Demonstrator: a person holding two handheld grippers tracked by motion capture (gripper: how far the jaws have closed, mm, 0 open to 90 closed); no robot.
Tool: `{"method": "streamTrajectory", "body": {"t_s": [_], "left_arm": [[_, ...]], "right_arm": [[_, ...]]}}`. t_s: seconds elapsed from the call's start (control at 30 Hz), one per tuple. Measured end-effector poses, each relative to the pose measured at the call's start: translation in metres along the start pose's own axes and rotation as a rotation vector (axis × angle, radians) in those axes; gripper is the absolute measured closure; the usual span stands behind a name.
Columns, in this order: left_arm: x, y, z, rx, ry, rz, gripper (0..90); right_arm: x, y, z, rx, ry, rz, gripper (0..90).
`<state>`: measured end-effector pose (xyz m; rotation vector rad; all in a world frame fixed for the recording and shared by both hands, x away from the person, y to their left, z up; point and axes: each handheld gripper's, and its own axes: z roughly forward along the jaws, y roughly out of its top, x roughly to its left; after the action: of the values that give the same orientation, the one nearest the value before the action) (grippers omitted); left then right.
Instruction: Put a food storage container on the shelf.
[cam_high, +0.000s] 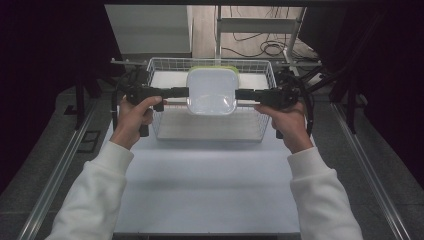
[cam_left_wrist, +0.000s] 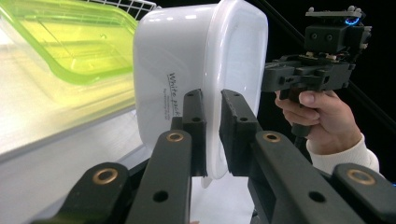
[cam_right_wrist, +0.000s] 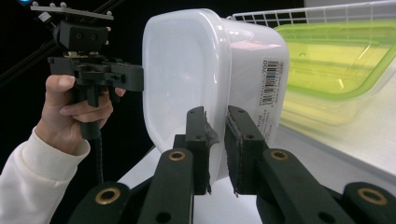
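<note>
Near table: bare white table (cam_high: 207, 185) in front of us, our sleeves coming in low, plenty of free surface to set something down.
Left gripper: we have the left gripper (cam_high: 181, 92) clamped on the left rim of the white container (cam_high: 211, 91); in the left gripper view the jaws pinch its lip, one inside, one outside.
Right gripper: the right gripper (cam_high: 243, 93) does the same on the opposite rim, jaws closed on the lip.
Why two grips: we reckon a hold on both sides keeps the wide, light tub level and stops it swinging.
Where the tub is: lifted above the wire basket (cam_high: 165, 127), over its middle and rear, not resting on anything we can see.
Behind it: a green container (cam_left_wrist: 77, 42) sits in the basket just beyond, close under the tub's far edge.
Edges and room: basket walls flank both grippers closely; a lift up and back toward us looks the freest path.
</note>
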<state>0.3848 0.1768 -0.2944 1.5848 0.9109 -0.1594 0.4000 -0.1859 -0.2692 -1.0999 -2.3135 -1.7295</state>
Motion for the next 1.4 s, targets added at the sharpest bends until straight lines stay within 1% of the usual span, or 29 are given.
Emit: {"method": "streamTrajectory", "body": {"t_s": [0.2, 0.3, 0.33, 0.43, 0.6, 0.63, 0.73, 0.87, 0.93, 1.0, 1.07, 1.1, 1.17, 1.23, 1.4], "left_arm": [[0.002, 0.012, 0.004, -0.002, 0.008, 0.004, 81.0], [0.003, 0.019, 0.006, 0.0, 0.012, 0.007, 81.0], [0.004, 0.021, 0.006, -0.001, 0.013, 0.013, 81.0], [0.008, 0.028, 0.009, -0.007, 0.007, 0.003, 81.0], [0.016, 0.04, 0.014, -0.01, 0.008, -0.007, 81.0], [0.017, 0.041, 0.015, -0.009, 0.009, -0.006, 81.0], [0.022, 0.046, 0.017, -0.013, 0.008, -0.019, 81.0], [0.028, 0.054, 0.02, -0.01, 0.012, -0.026, 81.0], [0.031, 0.058, 0.021, -0.01, 0.015, -0.033, 81.0], [0.035, 0.062, 0.023, -0.011, 0.012, -0.049, 81.0], [0.038, 0.064, 0.024, -0.004, 0.015, -0.061, 80.9], [0.04, 0.066, 0.025, -0.001, 0.017, -0.06, 80.9], [0.043, 0.069, 0.026, -0.001, 0.018, -0.072, 80.9], [0.048, 0.071, 0.027, 0.003, 0.019, -0.09, 80.9], [0.058, 0.073, 0.03, 0.005, 0.02, -0.128, 80.8]], "right_arm": [[-0.005, 0.011, 0.001, -0.005, -0.007, 0.001, 79.2], [-0.01, 0.018, 0.002, -0.005, -0.009, 0.007, 79.2], [-0.011, 0.02, 0.002, -0.004, -0.009, 0.01, 79.2], [-0.014, 0.028, 0.004, -0.007, -0.013, -0.001, 79.1], [-0.023, 0.04, 0.007, -0.004, -0.016, 0.007, 79.1], [-0.025, 0.043, 0.008, 0.001, -0.015, 0.015, 79.1], [-0.03, 0.049, 0.011, -0.005, -0.015, 0.024, 79.1], [-0.037, 0.054, 0.014, -0.003, -0.015, 0.035, 79.0], [-0.04, 0.058, 0.016, -0.004, -0.016, 0.041, 79.0], [-0.043, 0.061, 0.018, -0.002, -0.017, 0.045, 78.9], [-0.046, 0.064, 0.02, 0.0, -0.013, 0.056, 78.9], [-0.048, 0.065, 0.021, 0.001, -0.012, 0.058, 78.9], [-0.051, 0.067, 0.024, 0.002, -0.01, 0.066, 78.8], [-0.055, 0.068, 0.026, -0.001, -0.006, 0.073, 78.8], [-0.063, 0.072, 0.033, 0.01, -0.002, 0.095, 78.6]]}}
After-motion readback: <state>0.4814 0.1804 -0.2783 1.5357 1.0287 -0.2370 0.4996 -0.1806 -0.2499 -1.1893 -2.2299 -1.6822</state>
